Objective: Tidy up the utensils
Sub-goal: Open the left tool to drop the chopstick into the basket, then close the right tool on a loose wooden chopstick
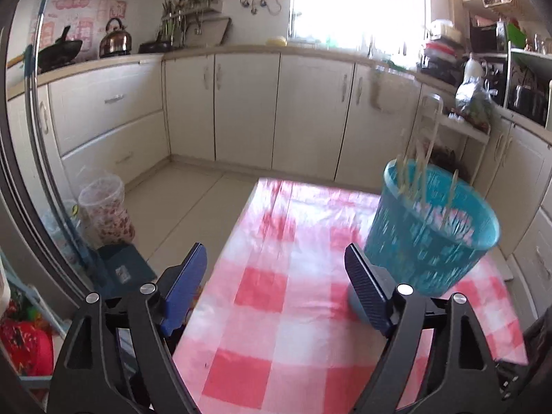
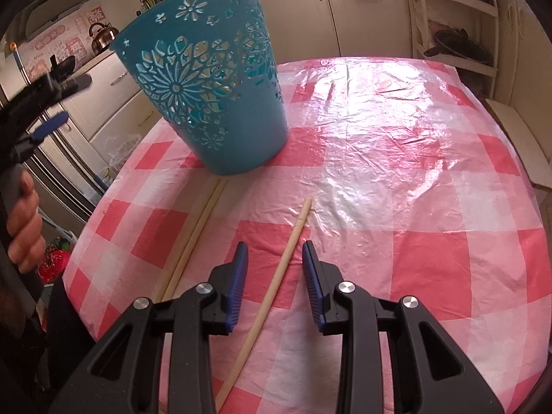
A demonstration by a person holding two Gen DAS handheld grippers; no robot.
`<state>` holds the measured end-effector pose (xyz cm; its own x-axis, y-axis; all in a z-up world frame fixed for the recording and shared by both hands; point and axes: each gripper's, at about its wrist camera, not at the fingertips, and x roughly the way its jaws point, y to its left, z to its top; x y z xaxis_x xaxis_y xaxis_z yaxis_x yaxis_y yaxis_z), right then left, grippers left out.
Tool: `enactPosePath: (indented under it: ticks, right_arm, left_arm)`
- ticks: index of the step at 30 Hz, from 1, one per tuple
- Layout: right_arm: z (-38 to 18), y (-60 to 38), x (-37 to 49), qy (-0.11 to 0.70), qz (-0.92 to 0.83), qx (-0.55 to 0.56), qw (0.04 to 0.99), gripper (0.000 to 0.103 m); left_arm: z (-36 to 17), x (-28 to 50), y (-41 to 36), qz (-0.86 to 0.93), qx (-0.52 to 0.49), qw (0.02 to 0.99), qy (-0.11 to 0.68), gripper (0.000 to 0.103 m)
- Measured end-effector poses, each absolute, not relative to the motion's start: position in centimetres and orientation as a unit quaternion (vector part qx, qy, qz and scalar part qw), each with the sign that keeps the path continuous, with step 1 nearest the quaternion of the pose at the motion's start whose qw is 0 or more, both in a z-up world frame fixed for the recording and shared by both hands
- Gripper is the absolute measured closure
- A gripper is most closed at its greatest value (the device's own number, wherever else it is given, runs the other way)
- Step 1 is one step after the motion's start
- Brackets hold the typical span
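Note:
A teal cut-out plastic basket (image 2: 220, 79) stands on the pink checked table (image 2: 396, 158) and holds several chopsticks (image 1: 419, 158), blurred in the left wrist view (image 1: 431, 227). One wooden chopstick (image 2: 276, 276) lies on the cloth between the fingers of my open right gripper (image 2: 275, 258), untouched. Two more chopsticks (image 2: 193, 238) lie side by side to its left, in front of the basket. My left gripper (image 1: 276, 258) is open and empty, just left of the basket; it also shows at the far left of the right wrist view (image 2: 65, 100).
The table's left edge (image 1: 220, 258) drops to a tiled floor with a clear bin (image 1: 105, 210). Cream cabinets (image 1: 241, 110) and a counter with a kettle (image 1: 115, 39) run behind. A shelf rack (image 2: 455, 27) stands beyond the table's far right.

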<state>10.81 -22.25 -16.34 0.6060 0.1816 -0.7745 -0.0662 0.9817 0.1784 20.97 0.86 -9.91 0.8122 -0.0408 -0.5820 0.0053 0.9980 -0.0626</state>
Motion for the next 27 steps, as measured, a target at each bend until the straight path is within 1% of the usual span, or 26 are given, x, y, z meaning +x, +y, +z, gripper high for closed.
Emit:
enactPosePath:
  ticks: [3,4,5,6,7,10,12,13,14,16,18,19,22,24,27]
  right_arm:
    - [-16.4,-20.7,10.8,0.435,0.052,0.01,0.899,0.071]
    - [-16.4,-20.4,10.8,0.436,0.053,-0.003,0.898,0.072]
    - [-16.4,-20.0,10.9,0.439,0.06,-0.014,0.897,0.079]
    - [-16.4,-19.9,10.9,0.442,0.069,-0.018,0.894,0.083]
    - [-16.3,-19.8,11.0,0.446,0.079,-0.018,0.892,0.091]
    - [-16.2,-20.0,11.2,0.455,0.08,-0.013,0.887,0.091]
    - [-16.1,-20.1,11.4,0.463,0.083,-0.002,0.882,0.087]
    - [-16.1,-19.9,11.4,0.466,0.084,-0.003,0.881,0.082]
    - [-16.1,-19.4,11.4,0.468,0.078,-0.017,0.88,0.081]
    - [-16.1,-18.5,11.3,0.471,0.073,-0.045,0.878,0.081]
    - [-16.0,-18.0,11.3,0.48,0.096,-0.051,0.87,0.092]
    - [-15.9,-17.9,11.3,0.481,0.101,-0.058,0.869,0.094]
    - [-15.9,-18.5,11.6,0.493,0.105,-0.065,0.861,0.093]
    - [-15.8,-19.2,11.8,0.5,0.103,-0.057,0.858,0.089]
    - [-15.8,-19.4,11.8,0.499,0.101,-0.055,0.859,0.088]
  left_arm:
    - [-13.4,21.2,1.3,-0.025,-0.031,0.936,0.35,0.025]
    - [-14.1,21.3,1.3,-0.027,-0.029,0.933,0.358,0.025]
    - [-14.8,21.6,1.2,-0.032,-0.029,0.929,0.366,0.024]
    - [-15.3,21.8,1.1,-0.035,-0.029,0.927,0.372,0.022]
    - [-15.7,22.1,1.0,-0.038,-0.029,0.925,0.377,0.022]
    - [-16.3,22.3,1.2,-0.041,-0.033,0.922,0.384,0.019]
    - [-16.3,22.3,1.5,-0.043,-0.041,0.922,0.381,0.015]
    - [-16.5,22.3,1.5,-0.041,-0.045,0.922,0.382,0.015]
    - [-16.7,22.4,1.4,-0.042,-0.046,0.921,0.385,0.014]
    - [-16.9,22.6,1.4,-0.043,-0.047,0.918,0.39,0.014]
    - [-17.0,22.6,1.1,-0.044,-0.046,0.917,0.394,0.014]
    - [-17.0,22.6,1.0,-0.045,-0.046,0.916,0.395,0.014]
    - [-17.0,22.6,0.8,-0.047,-0.044,0.916,0.397,0.014]
    - [-17.1,22.7,0.7,-0.047,-0.043,0.914,0.4,0.014]
    - [-17.2,22.8,0.6,-0.048,-0.042,0.914,0.401,0.014]
